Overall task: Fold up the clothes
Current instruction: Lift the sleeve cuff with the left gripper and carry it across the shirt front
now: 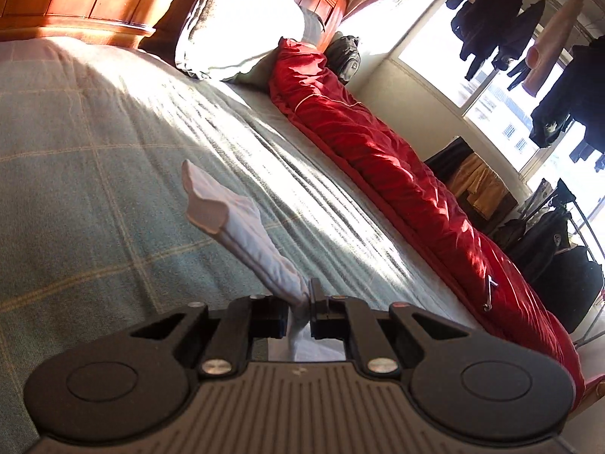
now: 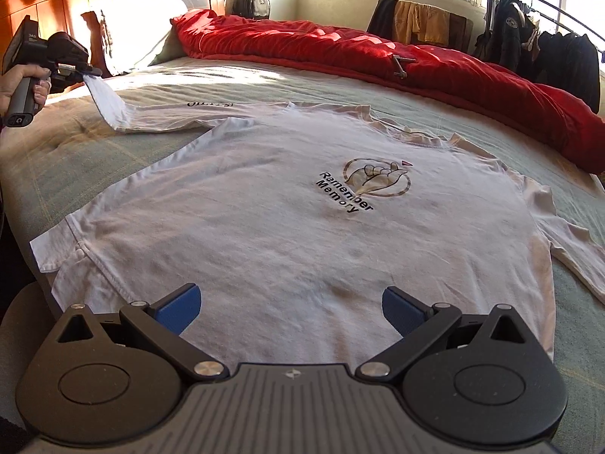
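Barely begun. White T-shirt [image 2: 287, 227] spread flat on bed [image 2: 113, 147], print up, no fold made. Left claw [image 2: 85, 72] clenched on sleeve [image 2: 107, 102], raised off bed. Right claw [image 2: 291, 306] released, empty, over hem. All folds remain.

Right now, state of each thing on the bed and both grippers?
White T-shirt: spread flat on the bed, print up, one sleeve lifted.
Left gripper: shut on the sleeve.
Right gripper: open, over the shirt's near edge, holding nothing.
Red quilt: bunched along the bed's far side.
Pillow: propped against the headboard.
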Available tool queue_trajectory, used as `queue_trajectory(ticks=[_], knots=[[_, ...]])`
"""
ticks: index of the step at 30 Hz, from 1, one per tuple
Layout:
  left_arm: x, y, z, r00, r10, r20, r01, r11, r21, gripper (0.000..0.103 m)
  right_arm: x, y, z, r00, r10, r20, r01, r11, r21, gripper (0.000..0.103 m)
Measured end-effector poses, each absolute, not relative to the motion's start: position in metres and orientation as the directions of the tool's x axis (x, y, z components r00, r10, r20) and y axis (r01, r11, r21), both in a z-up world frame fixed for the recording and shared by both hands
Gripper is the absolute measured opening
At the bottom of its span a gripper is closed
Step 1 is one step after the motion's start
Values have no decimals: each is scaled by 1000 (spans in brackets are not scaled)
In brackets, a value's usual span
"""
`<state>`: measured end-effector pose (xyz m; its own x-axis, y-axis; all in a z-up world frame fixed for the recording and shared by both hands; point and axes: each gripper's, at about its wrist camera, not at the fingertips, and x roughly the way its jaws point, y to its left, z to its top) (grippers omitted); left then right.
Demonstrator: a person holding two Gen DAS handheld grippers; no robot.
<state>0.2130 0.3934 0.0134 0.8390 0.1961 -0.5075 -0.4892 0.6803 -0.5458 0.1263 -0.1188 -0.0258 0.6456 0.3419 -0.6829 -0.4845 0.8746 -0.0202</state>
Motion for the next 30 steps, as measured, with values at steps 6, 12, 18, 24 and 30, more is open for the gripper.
queue_trajectory(ticks=[6,12,18,24,30], knots=[[247,346,50,863,134,-488,-406,759,-509,8,119,-137,-21,666,349,-659,-464,886,0,103],[279,296,76,871,70,-487,-335,810,-481,8,114,-156,-21,674,354,-648,-450,893,19,103],[309,239,92,865,-18,-501,-246,856,-455,8,112,-176,-22,678,346,-648,-432,902,29,103],[333,186,98,859,-68,-508,-181,887,-426,8,110,-195,-23,681,344,-646,-413,909,49,103],[356,138,104,857,-130,-498,-114,896,-430,8,109,-214,-29,687,337,-644,-384,920,72,103]])
